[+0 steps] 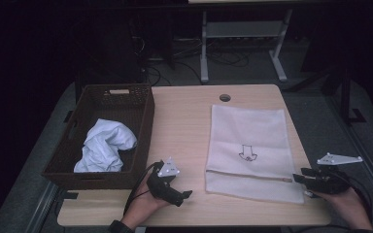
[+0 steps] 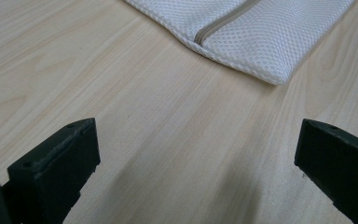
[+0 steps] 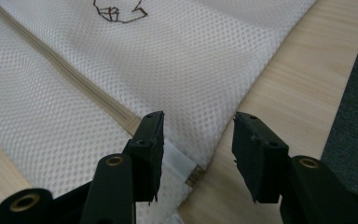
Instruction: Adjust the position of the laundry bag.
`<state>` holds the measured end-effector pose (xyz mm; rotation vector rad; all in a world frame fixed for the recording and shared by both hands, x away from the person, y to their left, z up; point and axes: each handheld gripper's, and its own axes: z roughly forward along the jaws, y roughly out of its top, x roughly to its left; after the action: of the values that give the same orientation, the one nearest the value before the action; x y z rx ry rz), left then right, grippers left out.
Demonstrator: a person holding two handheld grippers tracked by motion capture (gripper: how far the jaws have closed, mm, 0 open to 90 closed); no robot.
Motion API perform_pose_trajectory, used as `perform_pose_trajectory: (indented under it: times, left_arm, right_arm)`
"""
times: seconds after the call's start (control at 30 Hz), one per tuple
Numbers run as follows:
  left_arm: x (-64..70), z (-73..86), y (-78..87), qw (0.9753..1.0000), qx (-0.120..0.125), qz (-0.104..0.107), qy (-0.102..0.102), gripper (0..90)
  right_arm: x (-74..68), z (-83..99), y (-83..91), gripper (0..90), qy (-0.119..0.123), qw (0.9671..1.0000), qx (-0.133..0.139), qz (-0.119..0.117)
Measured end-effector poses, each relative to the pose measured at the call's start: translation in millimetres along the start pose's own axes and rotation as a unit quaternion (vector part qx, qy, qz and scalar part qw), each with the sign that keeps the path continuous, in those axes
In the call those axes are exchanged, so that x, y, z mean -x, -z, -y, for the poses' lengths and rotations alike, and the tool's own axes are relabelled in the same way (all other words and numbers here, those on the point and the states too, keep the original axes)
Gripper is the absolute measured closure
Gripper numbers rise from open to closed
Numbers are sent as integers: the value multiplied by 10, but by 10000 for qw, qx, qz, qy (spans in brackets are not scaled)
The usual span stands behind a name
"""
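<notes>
A white mesh laundry bag (image 1: 247,141) lies flat on the table's right half, with a small dark drawing on it and a tan zipper (image 1: 247,175) running across near its front edge. My right gripper (image 1: 299,177) stands open at the bag's right edge, jaws straddling the zipper's end (image 3: 129,122) without touching it. My left gripper (image 1: 186,194) rests low on the wood, jaws wide open and pointing at the bag's near left corner (image 2: 270,70), a short way off. A crumpled white cloth (image 1: 106,145) lies in the brown wicker basket (image 1: 145,121).
The basket fills the table's left side. Bare light wood table (image 1: 184,126) lies between basket and bag. A round cable hole (image 1: 225,97) is near the far edge. Dark floor, cables and a desk frame lie beyond.
</notes>
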<state>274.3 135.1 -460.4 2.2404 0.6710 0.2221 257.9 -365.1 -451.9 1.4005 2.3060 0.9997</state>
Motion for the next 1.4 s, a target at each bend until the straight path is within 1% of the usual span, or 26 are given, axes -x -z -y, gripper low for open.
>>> perform_pose_trajectory:
  times: [0.07,0.1,0.23,0.27,0.3,0.57,0.67,0.7,0.8,0.97,1.1,1.23,1.4]
  left_arm:
    - [-1,1,-1,10000,5,2,5,0]
    - [-4,2,-2,10000,3,2,2,0]
    - [2,0,-8,10000,-7,9,-17,0]
    - [2,0,-8,10000,-7,9,-17,0]
    - [5,0,-10,10000,-20,12,-26,0]
    - [4,1,-11,10000,-22,11,-26,0]
    - [5,0,-12,10000,-32,14,-27,0]
    - [6,0,-15,10000,-41,13,-31,0]
    - [10,-1,-19,10000,-50,14,-34,0]
    - [13,-1,-25,10000,-66,19,-50,0]
    - [15,-1,-25,10000,-66,21,-56,0]
    - [16,-1,-24,10000,-60,23,-55,0]
    - [16,-2,-26,10000,-61,40,-54,0]
  right_arm:
    - [5,16,4,527,-2,10000,-5,-41]
    - [14,44,10,527,15,9999,-7,-104]
    - [24,93,-13,526,54,9997,-52,-237]
    - [24,93,-13,526,54,9997,-52,-237]
    - [21,98,-28,526,107,9995,-62,-281]
    - [24,132,-89,538,214,9987,-220,-402]
    - [19,141,-93,552,217,9989,-169,-392]
    - [12,149,-95,579,240,9989,-130,-369]
    - [11,152,-92,623,233,9991,-131,-340]
    - [32,156,-96,706,159,9988,-108,-445]
    - [31,153,-103,764,165,9985,-114,-504]
    - [24,142,-105,807,168,9983,-142,-547]
    - [49,138,-109,818,93,9980,-79,-625]
